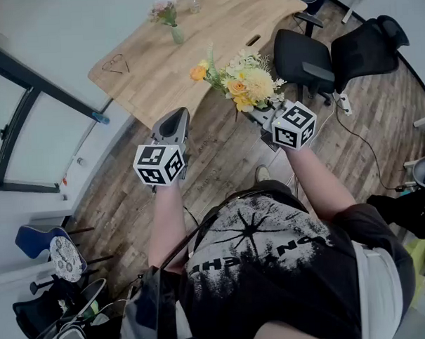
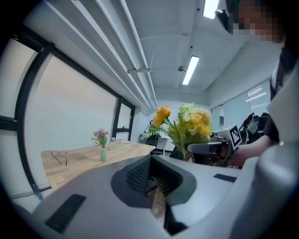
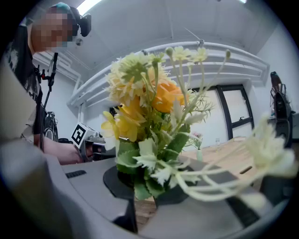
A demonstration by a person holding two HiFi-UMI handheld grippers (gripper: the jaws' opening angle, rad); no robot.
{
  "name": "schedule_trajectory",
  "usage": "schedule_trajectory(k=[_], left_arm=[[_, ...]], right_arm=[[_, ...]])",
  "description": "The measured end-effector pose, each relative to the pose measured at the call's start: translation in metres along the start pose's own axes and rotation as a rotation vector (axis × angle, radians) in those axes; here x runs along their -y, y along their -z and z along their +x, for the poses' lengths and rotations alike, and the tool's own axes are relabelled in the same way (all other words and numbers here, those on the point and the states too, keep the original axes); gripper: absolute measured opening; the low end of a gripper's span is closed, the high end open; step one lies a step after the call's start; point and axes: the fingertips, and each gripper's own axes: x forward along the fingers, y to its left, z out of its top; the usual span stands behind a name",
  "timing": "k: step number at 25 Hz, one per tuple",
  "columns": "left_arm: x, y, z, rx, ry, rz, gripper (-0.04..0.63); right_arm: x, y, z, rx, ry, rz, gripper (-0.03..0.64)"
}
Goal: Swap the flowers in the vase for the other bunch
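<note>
My right gripper (image 1: 256,113) is shut on the stems of a yellow and orange bunch (image 1: 240,80), held in the air near the wooden table's (image 1: 213,32) front edge. In the right gripper view the bunch (image 3: 149,116) fills the middle, rising from between the jaws. A small green vase (image 1: 176,35) with pink flowers (image 1: 163,9) stands far back on the table; it also shows small in the left gripper view as the vase (image 2: 103,153). My left gripper (image 1: 172,125) is shut and holds nothing, left of the bunch and short of the table.
Eyeglasses (image 1: 116,64) lie at the table's left end. Two black office chairs (image 1: 302,56) stand right of the table, with cables on the wooden floor. A small clear bottle (image 1: 193,2) stands behind the vase. A glass wall runs along the left.
</note>
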Motion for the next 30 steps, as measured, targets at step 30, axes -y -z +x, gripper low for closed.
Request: schedule_trajectory(k=[30], left_arm=[[-0.004,0.009,0.005,0.025,0.016,-0.029,0.015]], right_arm=[[0.001,-0.009,-0.003,0.005,0.000,-0.008,0.067]])
